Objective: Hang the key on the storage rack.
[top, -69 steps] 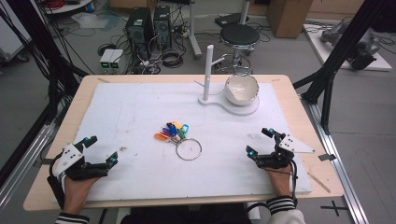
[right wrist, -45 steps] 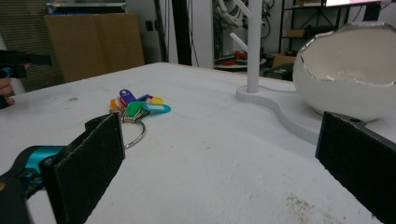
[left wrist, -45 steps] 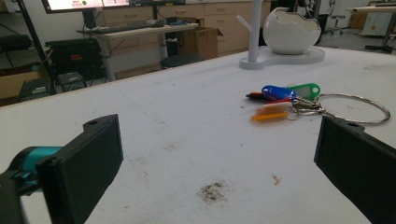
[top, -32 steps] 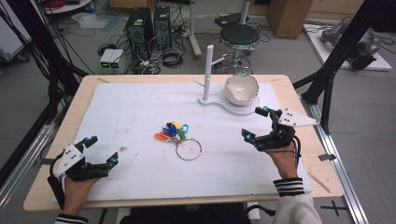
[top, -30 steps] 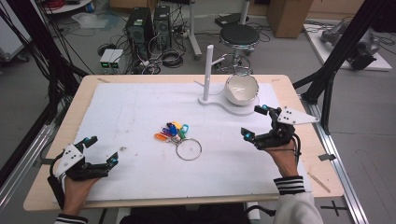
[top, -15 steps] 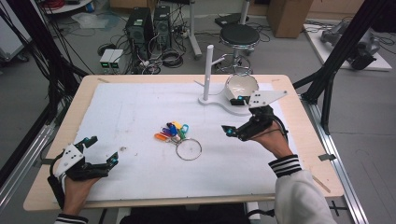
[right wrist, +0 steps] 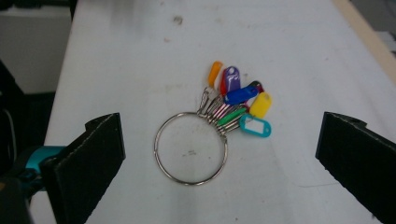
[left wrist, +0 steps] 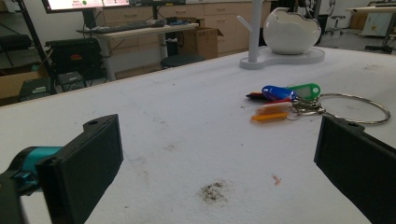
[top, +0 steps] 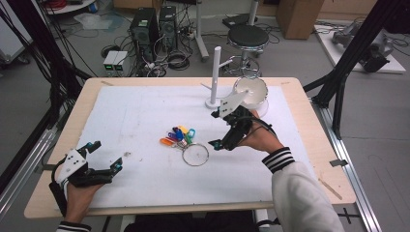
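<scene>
Right gripper [top: 216,129]: held above the white mat, just right of the key ring, jaws spread wide, nothing gripped.
Key ring [top: 195,154]: laid flat on the mat [top: 125,116] near the table's middle; seen between the 2 jaws in the right gripper view [right wrist: 191,148].
Key tags [top: 178,136]: a coloured bunch fanned from the ring's far-left edge, touching the mat.
Left gripper [top: 105,155]: rested at the mat's near-left corner, jaws wide, empty, well apart from the ring.
White bowl [top: 250,90]: stood on its stand at the far side, beside a white post [top: 215,75].
</scene>
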`<state>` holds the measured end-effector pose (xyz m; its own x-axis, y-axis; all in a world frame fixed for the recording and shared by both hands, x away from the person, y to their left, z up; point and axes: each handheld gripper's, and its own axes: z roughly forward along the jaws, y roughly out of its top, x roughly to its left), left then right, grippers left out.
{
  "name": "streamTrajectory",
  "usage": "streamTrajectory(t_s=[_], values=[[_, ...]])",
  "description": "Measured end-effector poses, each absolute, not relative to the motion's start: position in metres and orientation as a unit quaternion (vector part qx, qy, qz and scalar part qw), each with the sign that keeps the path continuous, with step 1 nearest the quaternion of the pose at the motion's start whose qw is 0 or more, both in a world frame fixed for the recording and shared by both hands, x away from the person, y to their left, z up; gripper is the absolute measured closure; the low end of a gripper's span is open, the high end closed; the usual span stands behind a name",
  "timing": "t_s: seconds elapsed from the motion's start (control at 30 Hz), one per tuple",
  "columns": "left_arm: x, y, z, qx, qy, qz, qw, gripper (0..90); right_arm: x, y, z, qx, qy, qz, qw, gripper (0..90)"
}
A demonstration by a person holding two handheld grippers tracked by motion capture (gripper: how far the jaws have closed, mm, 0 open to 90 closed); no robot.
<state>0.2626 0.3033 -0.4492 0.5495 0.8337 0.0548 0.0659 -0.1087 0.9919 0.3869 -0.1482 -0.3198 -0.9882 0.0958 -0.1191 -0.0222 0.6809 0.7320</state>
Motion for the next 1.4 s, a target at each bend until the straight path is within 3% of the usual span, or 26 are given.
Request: streamTrajectory(t_s=[0.73,1.23,1.4], values=[[0.263,0.302,-0.449,0.668,0.336,0.334,0.574,1.7,0.382,-0.08,-0.355,-0.068,0.969,0.237,0.025,0.9],[0.263,0.302,-0.449,0.668,0.335,0.334,0.574,1.7,0.375,-0.06,-0.381,-0.102,0.982,0.157,0.005,1.0],[0.263,0.302,-0.449,0.668,0.335,0.334,0.574,1.7,0.374,-0.055,-0.386,-0.115,0.984,0.138,0.0,5.3]])
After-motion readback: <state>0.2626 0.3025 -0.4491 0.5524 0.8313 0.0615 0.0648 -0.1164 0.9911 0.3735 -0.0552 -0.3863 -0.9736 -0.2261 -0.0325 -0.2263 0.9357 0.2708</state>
